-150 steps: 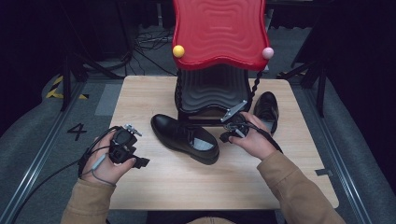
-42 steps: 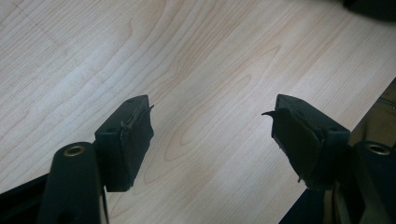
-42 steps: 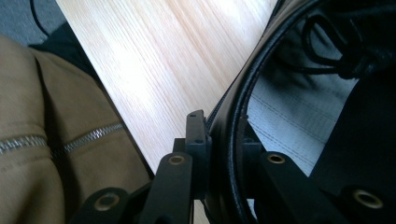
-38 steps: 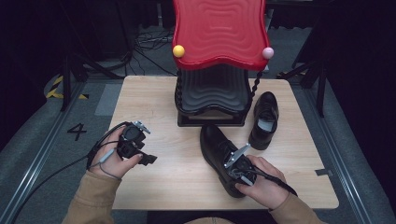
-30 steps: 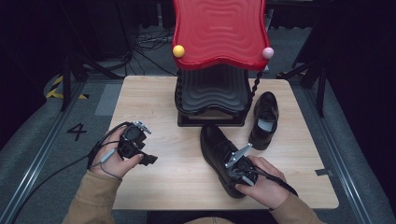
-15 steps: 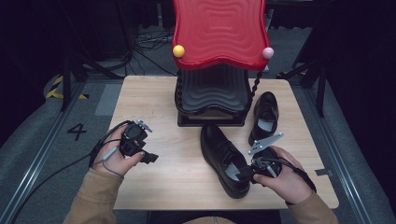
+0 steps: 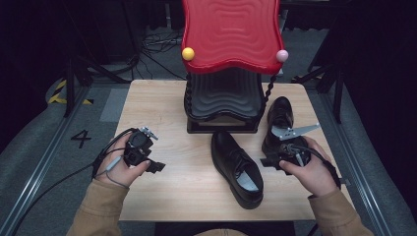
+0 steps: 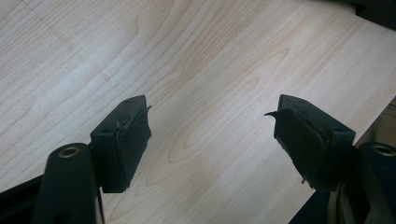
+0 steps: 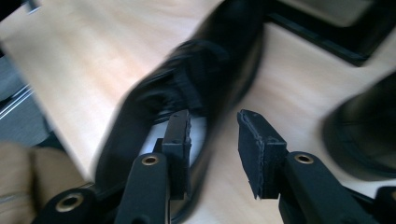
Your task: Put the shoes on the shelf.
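A: What takes up the most room here?

B: The wooden table [image 7: 162,196], and at its far edge a red wavy-fronted stand [image 7: 231,34] above a black ribbed base [image 7: 223,101], with a yellow ball [image 7: 188,53] on one side of the stand and a pink ball [image 7: 282,55] on the other.

A: And the shoes?

B: Two black ones. The near shoe [image 7: 237,167] lies on the table in front of the base, toe toward it, heel toward the person, opening up. The far shoe [image 7: 279,118] stands to the right of the base, just beyond the right hand.

A: Where is the right gripper [image 7: 282,156]?

B: Beside the near shoe, between the two shoes and off both. In the right gripper view [image 9: 214,149] its jaws have just been opening; they stand apart with nothing pinched, the blurred near shoe [image 9: 187,107] behind them.

A: The left gripper [image 7: 140,152]?

B: Over bare wood at the left of the table, well apart from the shoes. The left gripper view [image 8: 212,140] shows its jaws have just been opening too: spread wide, nothing between them.
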Demonstrator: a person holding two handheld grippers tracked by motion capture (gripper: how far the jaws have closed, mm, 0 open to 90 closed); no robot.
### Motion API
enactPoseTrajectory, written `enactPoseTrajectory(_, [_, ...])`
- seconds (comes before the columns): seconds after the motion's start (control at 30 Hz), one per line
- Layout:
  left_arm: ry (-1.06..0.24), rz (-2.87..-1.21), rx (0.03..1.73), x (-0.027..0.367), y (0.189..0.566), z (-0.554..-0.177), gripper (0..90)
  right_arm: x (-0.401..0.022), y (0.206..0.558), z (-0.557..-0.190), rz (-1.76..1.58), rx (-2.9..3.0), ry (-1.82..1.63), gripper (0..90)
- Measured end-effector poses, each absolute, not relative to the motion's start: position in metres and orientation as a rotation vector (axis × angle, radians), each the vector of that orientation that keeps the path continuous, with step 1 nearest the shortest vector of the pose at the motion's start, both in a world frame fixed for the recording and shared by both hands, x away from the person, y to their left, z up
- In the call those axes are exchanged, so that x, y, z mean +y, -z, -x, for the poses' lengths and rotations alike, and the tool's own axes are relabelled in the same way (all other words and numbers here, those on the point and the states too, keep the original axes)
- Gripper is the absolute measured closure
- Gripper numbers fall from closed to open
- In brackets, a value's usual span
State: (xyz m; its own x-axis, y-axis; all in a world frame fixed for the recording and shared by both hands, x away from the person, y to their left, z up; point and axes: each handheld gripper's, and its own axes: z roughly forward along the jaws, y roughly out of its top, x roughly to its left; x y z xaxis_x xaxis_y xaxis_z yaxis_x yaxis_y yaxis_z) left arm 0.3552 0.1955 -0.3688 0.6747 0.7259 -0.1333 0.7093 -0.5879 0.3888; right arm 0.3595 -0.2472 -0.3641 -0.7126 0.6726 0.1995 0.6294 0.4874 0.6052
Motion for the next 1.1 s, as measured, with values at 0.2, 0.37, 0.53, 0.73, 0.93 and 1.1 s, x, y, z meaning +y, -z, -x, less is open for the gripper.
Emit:
enactPoseTrajectory(0.2, [-0.045, -2.481, 1.135, 0.197, 0.372, -0.354, 27.0, -0.262, 0.356, -0.389, -1.248, 2.542, -0.986, 57.3])
enactPoseTrajectory(0.37, [-0.036, -2.481, 1.151, 0.200, 0.373, -0.352, 26.5, -0.272, 0.361, -0.419, -1.350, 2.476, -0.894, 52.7])
enactPoseTrajectory(0.53, [-0.039, -2.477, 1.161, 0.204, 0.375, -0.351, 26.5, -0.273, 0.375, -0.440, -1.395, 2.472, -0.823, 48.0])
enactPoseTrajectory(0.73, [-0.037, -2.475, 1.163, 0.205, 0.375, -0.351, 26.5, -0.267, 0.393, -0.458, -1.449, 2.514, -0.702, 48.5])
enactPoseTrajectory(0.93, [-0.032, -2.478, 1.164, 0.204, 0.375, -0.351, 26.8, -0.257, 0.407, -0.469, -1.501, 2.542, -0.584, 54.1])
enactPoseTrajectory(1.1, [-0.033, -2.476, 1.168, 0.205, 0.376, -0.352, 26.9, -0.251, 0.420, -0.478, -1.534, 2.591, -0.526, 66.6])
